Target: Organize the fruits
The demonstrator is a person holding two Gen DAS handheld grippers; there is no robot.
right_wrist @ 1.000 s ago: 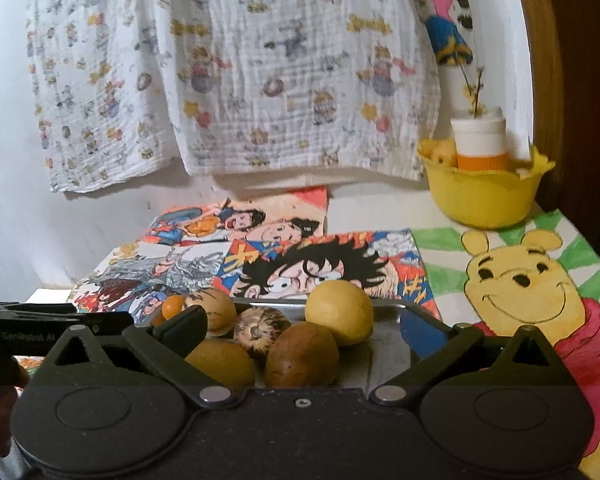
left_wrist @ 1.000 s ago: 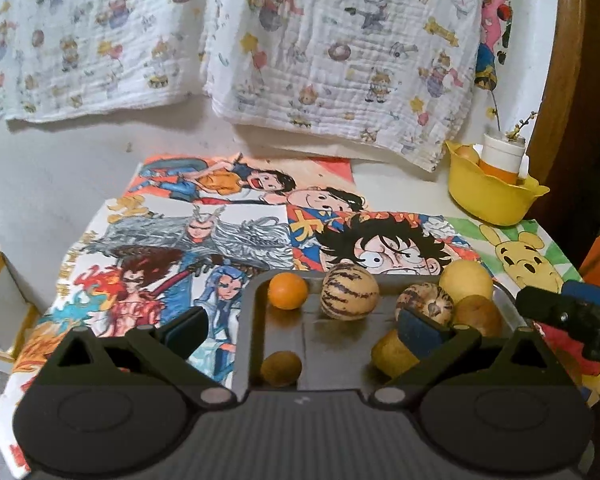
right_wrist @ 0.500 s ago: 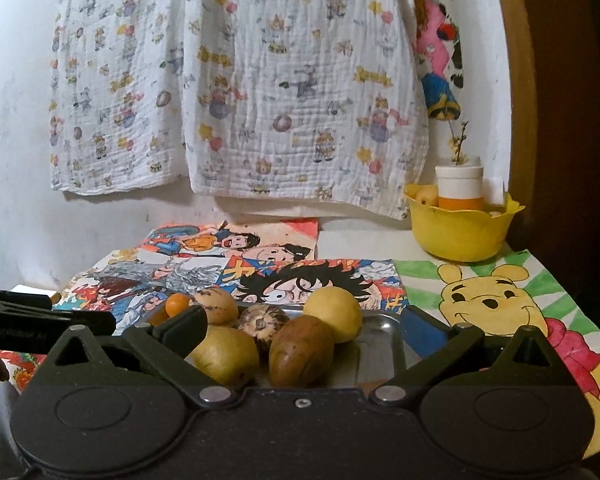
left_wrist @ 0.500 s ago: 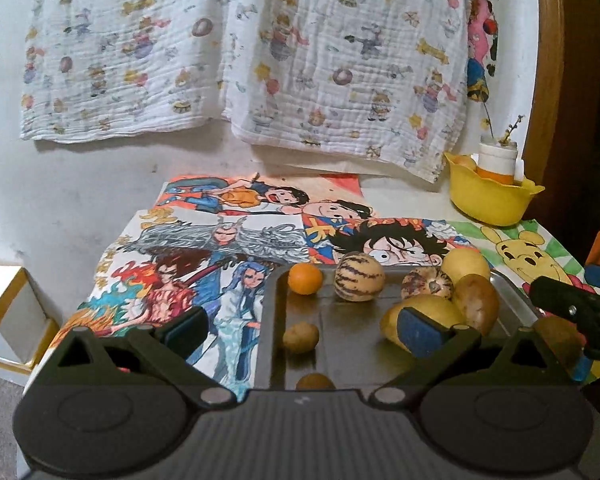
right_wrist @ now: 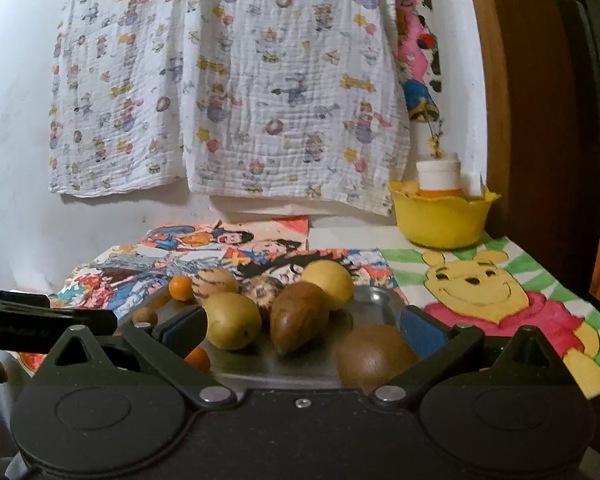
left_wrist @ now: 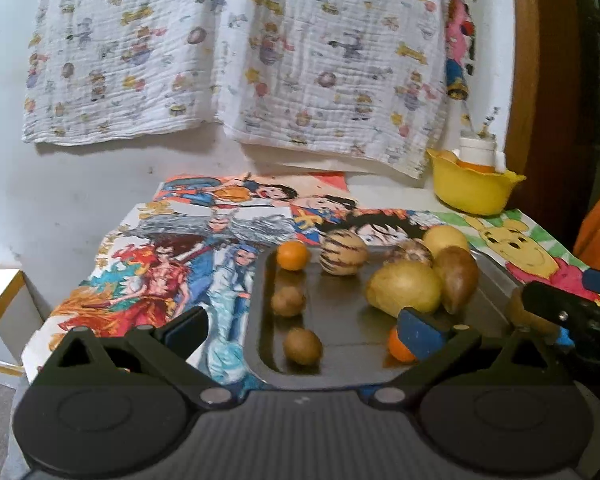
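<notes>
A dark metal tray (left_wrist: pixel 340 340) (right_wrist: pixel 376 300) holds several fruits: an orange (left_wrist: pixel 293 255) (right_wrist: pixel 181 288), a striped melon (left_wrist: pixel 343 252) (right_wrist: pixel 214 283), a yellow fruit (left_wrist: pixel 404 292) (right_wrist: pixel 232 320), a brown fruit (left_wrist: pixel 456 278) (right_wrist: pixel 298 316), two small kiwis (left_wrist: pixel 288 301) (left_wrist: pixel 302 346) and a second orange (left_wrist: pixel 398 346). My left gripper (left_wrist: pixel 304 328) is open and empty at the tray's near edge. My right gripper (right_wrist: pixel 302 326) is open and empty, with a brown kiwi (right_wrist: pixel 374 356) just in front of it.
A yellow bowl (left_wrist: pixel 474 192) (right_wrist: pixel 440 220) with a white-capped bottle stands at the back right. Cartoon-print mats (left_wrist: pixel 204 248) (right_wrist: pixel 496 300) cover the table. A printed cloth (left_wrist: pixel 240 60) hangs on the wall behind. A white box (left_wrist: pixel 0 312) stands low at the left.
Both grippers have pulled back from the tray, so more of it shows. A second kiwi and a second orange have come into the left wrist view. Both stay open.
</notes>
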